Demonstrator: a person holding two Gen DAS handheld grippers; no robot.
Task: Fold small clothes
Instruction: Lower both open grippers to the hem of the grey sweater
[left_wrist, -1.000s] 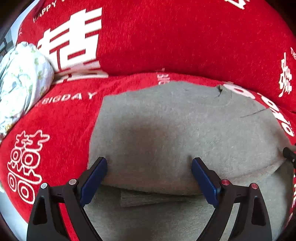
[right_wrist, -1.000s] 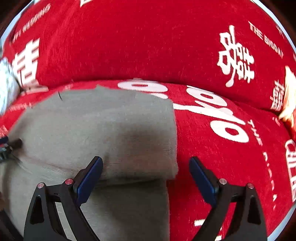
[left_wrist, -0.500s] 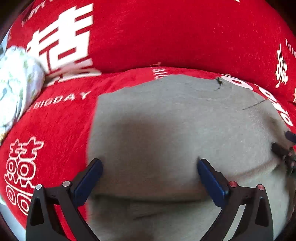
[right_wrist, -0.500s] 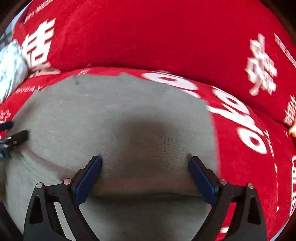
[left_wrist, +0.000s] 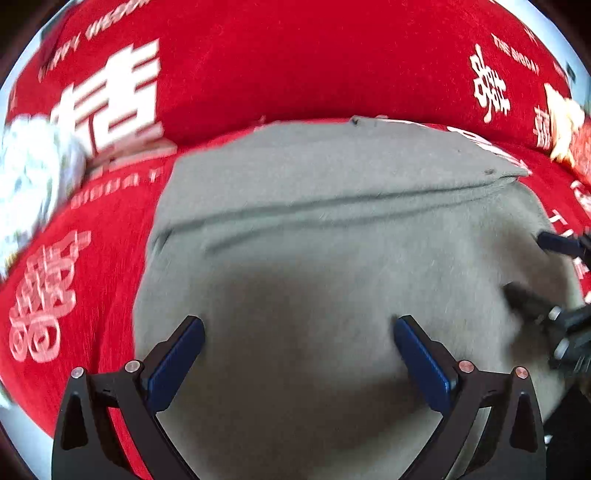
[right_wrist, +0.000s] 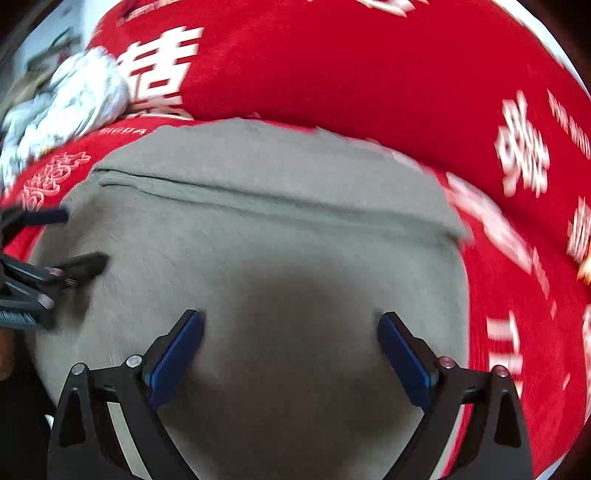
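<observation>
A grey knit garment (left_wrist: 314, 229) lies folded on a red sofa cover, with a fold edge running across its far part; it also shows in the right wrist view (right_wrist: 266, 229). My left gripper (left_wrist: 297, 332) is open and empty, its blue pads spread just above the grey cloth. My right gripper (right_wrist: 290, 328) is open and empty, also over the cloth. The right gripper's fingers (left_wrist: 554, 243) show at the right edge of the left wrist view. The left gripper's fingers (right_wrist: 81, 264) show at the left edge of the right wrist view.
The red sofa cover (left_wrist: 280, 62) with white lettering rises as a backrest behind the garment. A white patterned bundle of cloth (right_wrist: 77, 99) lies at the far left, also in the left wrist view (left_wrist: 29, 162). A yellowish object (left_wrist: 561, 122) sits at the far right.
Both grippers have moved back and inward over the garment. The near grey layer now lies folded over the far part, with a fold edge across it. Both stay open.
</observation>
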